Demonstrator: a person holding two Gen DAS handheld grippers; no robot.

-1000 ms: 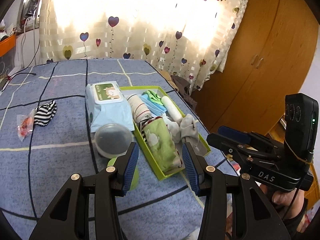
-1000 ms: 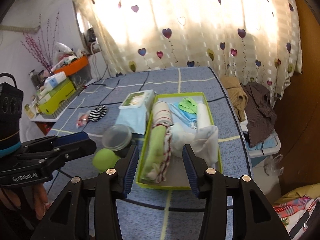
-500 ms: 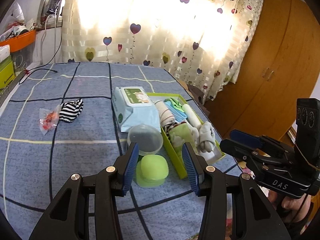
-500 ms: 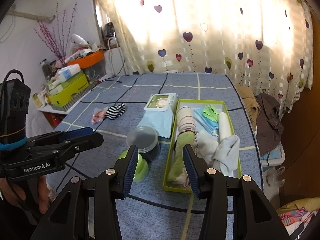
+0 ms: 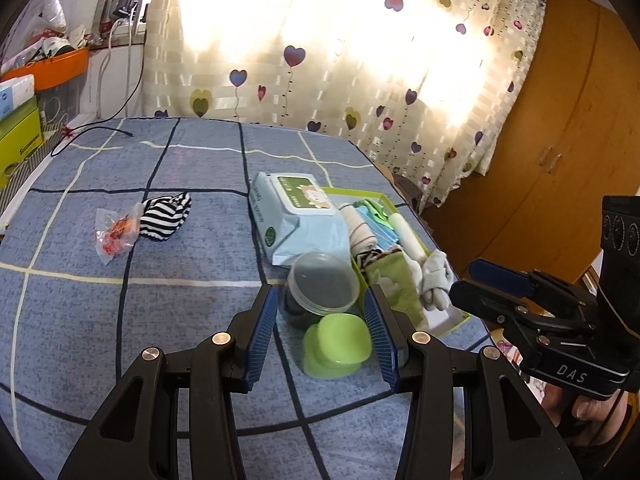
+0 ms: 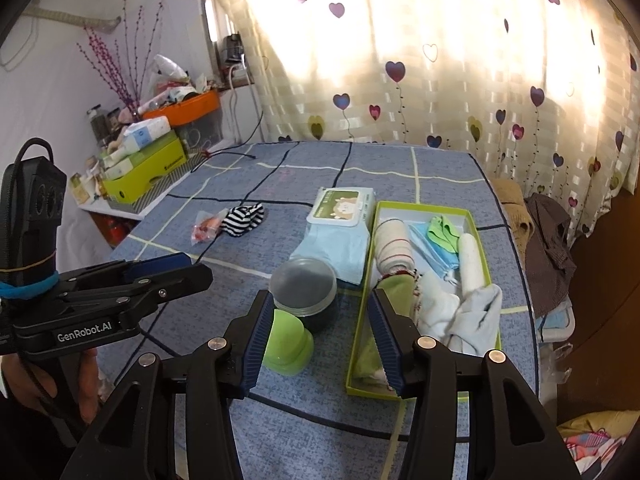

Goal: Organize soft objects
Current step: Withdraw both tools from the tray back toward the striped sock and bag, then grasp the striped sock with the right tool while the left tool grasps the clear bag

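Note:
A green tray on the blue checked cloth holds rolled socks, a blue mask, a green cloth and grey-white socks. A black-and-white striped sock lies loose at the left, beside a small plastic packet. My left gripper is open and empty, held above the near edge over the green lid. My right gripper is open and empty, near the tray's front end. Each gripper shows in the other's view.
A wet-wipes pack lies left of the tray. A clear round tub and a green lid sit in front of it. Boxes line the left shelf; clothes pile at the right.
Both grippers have pulled back and up from the tray, so the whole bed top shows. The left view has swung left toward the tub and lid. Nothing was picked up.

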